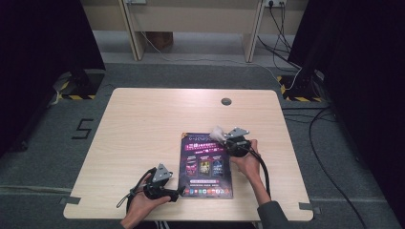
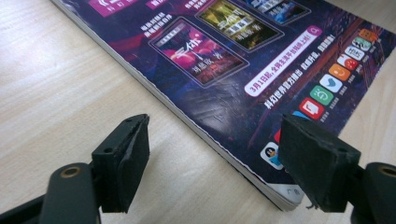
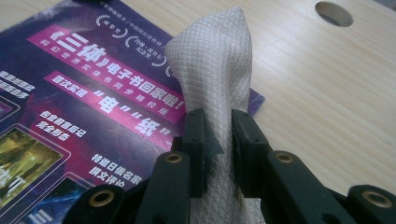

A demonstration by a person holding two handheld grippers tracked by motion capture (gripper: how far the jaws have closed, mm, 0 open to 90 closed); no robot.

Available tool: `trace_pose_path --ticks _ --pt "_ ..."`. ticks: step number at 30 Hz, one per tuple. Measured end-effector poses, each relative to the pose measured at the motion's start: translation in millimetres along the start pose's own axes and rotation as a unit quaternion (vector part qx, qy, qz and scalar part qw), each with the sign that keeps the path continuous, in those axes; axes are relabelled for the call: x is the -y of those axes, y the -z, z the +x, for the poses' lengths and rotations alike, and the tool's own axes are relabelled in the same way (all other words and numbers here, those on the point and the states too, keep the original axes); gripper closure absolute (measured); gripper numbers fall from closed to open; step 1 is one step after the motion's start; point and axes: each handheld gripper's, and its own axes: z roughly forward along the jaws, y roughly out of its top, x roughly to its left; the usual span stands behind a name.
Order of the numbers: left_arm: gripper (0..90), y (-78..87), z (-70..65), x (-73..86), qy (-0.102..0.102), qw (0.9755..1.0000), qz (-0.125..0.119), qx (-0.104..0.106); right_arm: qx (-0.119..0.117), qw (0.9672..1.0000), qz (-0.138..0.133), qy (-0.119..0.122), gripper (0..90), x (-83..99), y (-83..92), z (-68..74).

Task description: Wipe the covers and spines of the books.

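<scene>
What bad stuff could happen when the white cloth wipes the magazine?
The left gripper has open jaws beside the magazine, one over its corner, not pinning it, so it might slide when wiped. The right gripper pinches the cloth by a narrow fold, so it could slip out.

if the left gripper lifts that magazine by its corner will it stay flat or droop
Probably droop: the magazine is a thin stack of soft pages, so a corner grip by the open left gripper would likely let the rest sag. Its glossy cover looks slippery, so it may slide on the table when nudged.
</scene>
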Motion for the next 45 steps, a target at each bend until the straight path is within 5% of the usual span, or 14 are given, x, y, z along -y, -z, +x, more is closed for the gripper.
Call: trace_pose_path --ticks 9,13,16,24,30,34,38,40,45 --pt "21.6 -0.9 -2.9 0.8 -0.011 0.9999 0.008 -0.009 -0.011 0.9997 0.006 -0.019 65.8 1.0 -8.6 -1.0" --pt "21.6 -1.0 -2.7 1.1 -0.010 0.9998 0.010 -0.011 -0.014 0.9999 0.001 -0.007 71.4 -1.9 -11.8 -0.2" --pt "22.7 -1.1 -4.3 1.1 -0.020 0.9997 0.010 -0.013 -0.004 0.9998 0.012 0.014 75.6 -2.7 -18.3 2.6" --pt "23.6 -0.4 -5.5 1.5 -0.026 0.9995 0.011 -0.015 0.044 0.9980 0.037 -0.025 76.5 -15.5 -33.7 -18.2" --pt "23.7 -0.1 -6.4 1.9 -0.029 0.9994 0.010 -0.018 0.062 0.9968 0.047 -0.016 77.6 -22.4 -39.7 -18.3" --pt "23.6 -0.2 -6.7 1.3 -0.029 0.9993 0.013 -0.019 0.053 0.9979 0.037 -0.005 77.4 -19.6 -37.7 -10.1" --pt "23.5 -0.1 -6.6 0.7 -0.030 0.9992 0.017 -0.019 -0.003 0.9997 0.026 0.004 77.1 -19.3 -33.1 3.6" --pt "23.6 0.0 -7.5 0.9 -0.032 0.9991 0.015 -0.022 0.002 0.9995 0.027 0.014 77.6 -19.4 -32.8 5.4" --pt "23.7 -0.1 -7.1 1.2 -0.032 0.9992 0.014 -0.020 0.040 0.9977 0.026 -0.048 77.8 -16.3 -37.7 -19.6"
